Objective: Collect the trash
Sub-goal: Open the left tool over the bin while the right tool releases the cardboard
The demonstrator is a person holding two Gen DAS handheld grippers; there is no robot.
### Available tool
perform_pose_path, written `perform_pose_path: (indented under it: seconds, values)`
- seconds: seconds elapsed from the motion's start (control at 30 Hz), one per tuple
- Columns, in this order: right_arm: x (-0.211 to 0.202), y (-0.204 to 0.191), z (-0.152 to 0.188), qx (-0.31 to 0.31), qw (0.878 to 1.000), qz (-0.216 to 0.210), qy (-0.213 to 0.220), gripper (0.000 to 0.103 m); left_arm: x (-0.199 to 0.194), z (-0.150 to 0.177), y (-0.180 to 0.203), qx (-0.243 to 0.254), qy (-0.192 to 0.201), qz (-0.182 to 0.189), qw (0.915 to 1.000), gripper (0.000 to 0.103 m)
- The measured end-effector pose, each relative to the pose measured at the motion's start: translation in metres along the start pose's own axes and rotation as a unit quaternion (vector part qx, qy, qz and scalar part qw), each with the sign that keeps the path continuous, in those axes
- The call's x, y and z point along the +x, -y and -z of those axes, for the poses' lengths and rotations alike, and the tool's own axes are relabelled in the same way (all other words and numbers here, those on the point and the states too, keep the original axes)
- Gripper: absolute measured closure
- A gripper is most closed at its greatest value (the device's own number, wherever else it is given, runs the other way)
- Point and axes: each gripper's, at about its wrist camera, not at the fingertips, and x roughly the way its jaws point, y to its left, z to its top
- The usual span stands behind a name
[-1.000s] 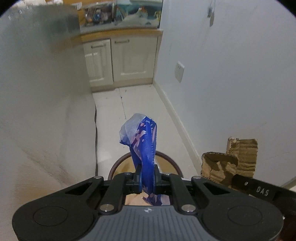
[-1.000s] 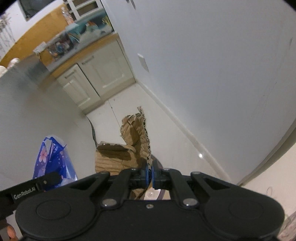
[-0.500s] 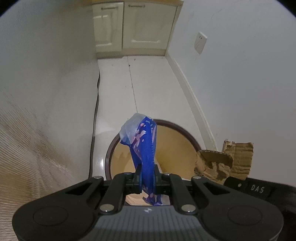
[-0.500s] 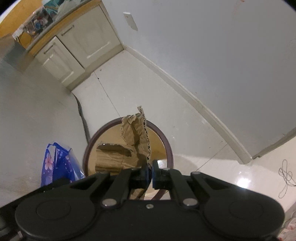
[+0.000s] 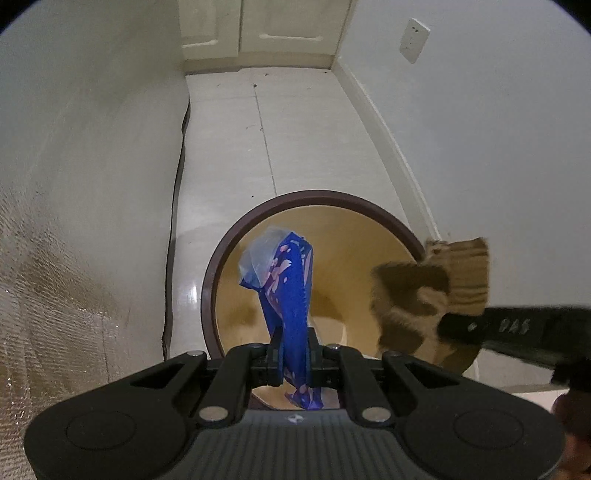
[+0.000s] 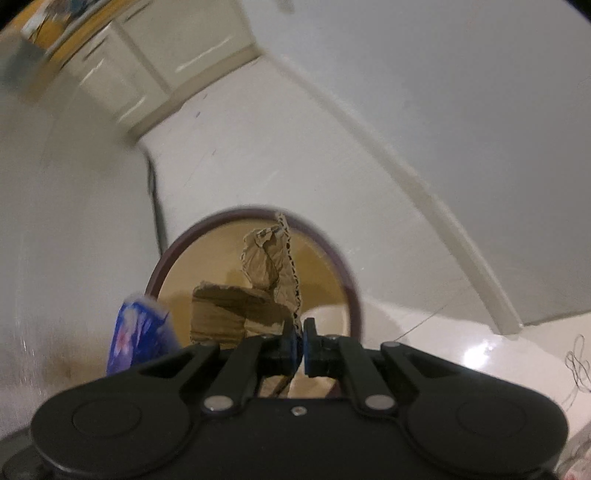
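My left gripper [image 5: 291, 354] is shut on a blue plastic wrapper [image 5: 286, 291] with pink flower print, which stands up from the jaws over the mouth of a round bin [image 5: 221, 258] with a dark rim and tan inside. My right gripper [image 6: 299, 345] is shut on a torn piece of brown cardboard [image 6: 258, 288], held above the same bin [image 6: 343, 269]. In the left wrist view the cardboard [image 5: 424, 291] and the right gripper's black body show at the right. In the right wrist view the blue wrapper [image 6: 136, 332] shows at the lower left.
The bin stands on a pale tiled floor [image 5: 280, 122] in a narrow passage. A textured silver surface [image 5: 55, 221] rises on the left and a white wall [image 5: 498, 147] with a socket [image 5: 413, 35] on the right. Cream cabinets [image 5: 258, 26] close the far end.
Both grippers have sunk and tipped further down toward the bin, which now fills more of both views. The wrapper and cardboard stay gripped.
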Motion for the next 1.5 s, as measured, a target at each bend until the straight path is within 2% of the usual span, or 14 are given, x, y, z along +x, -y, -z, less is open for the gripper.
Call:
perform_pose_path:
  seconds: [0.17,0.27,0.33,0.37,0.4,0.43,0.6,0.7,0.8,0.83,1.0,1.3,1.5]
  values:
    - [0.019,-0.013,-0.001,-0.027,1.0,0.005,-0.015,0.099,0.003,0.0,-0.006,-0.011,0.002,0.009,0.9999,0.093]
    - [0.021,-0.015,-0.003,-0.027,1.0,0.004,-0.014,0.099,0.0,0.003,-0.007,-0.014,0.014,0.033,0.9993,0.091]
    - [0.02,-0.013,-0.002,-0.027,1.0,0.004,-0.013,0.099,-0.005,0.002,-0.007,-0.016,0.029,0.049,0.9982,0.087]
    - [0.019,-0.013,0.0,-0.027,1.0,0.004,-0.012,0.099,-0.006,0.001,-0.005,-0.014,0.032,0.05,0.9981,0.078]
    - [0.018,-0.012,0.0,-0.029,1.0,0.004,-0.011,0.099,-0.006,0.002,-0.003,-0.009,0.032,0.046,0.9984,0.07]
    - [0.018,-0.011,0.0,-0.03,0.999,0.005,-0.011,0.099,-0.005,0.003,-0.001,-0.003,0.03,0.037,0.9989,0.066]
    - [0.019,-0.012,0.004,-0.036,0.999,0.009,-0.012,0.099,0.012,0.003,-0.002,0.012,-0.005,0.001,0.9999,0.065]
    - [0.021,-0.012,0.004,-0.037,0.999,0.009,-0.013,0.098,0.016,0.0,-0.003,0.017,-0.014,-0.014,0.9997,0.058]
    - [0.023,-0.011,0.003,-0.039,0.999,0.007,-0.017,0.085,0.017,-0.001,-0.001,0.021,-0.017,-0.021,0.9994,0.052]
    - [0.024,-0.011,0.003,-0.043,0.999,0.008,-0.018,0.077,0.017,-0.001,0.0,0.022,-0.018,-0.023,0.9993,0.05]
    - [0.023,-0.014,0.003,-0.07,0.997,0.023,-0.016,0.073,0.021,-0.002,-0.001,0.025,-0.028,-0.037,0.9986,0.033]
    - [0.021,-0.009,0.0,-0.102,0.994,0.032,-0.017,0.065,0.021,-0.002,-0.007,0.02,-0.033,-0.047,0.9982,0.027]
    - [0.015,-0.008,-0.002,-0.124,0.991,0.039,-0.009,0.053,0.02,-0.004,-0.011,0.01,-0.034,-0.057,0.9978,0.026]
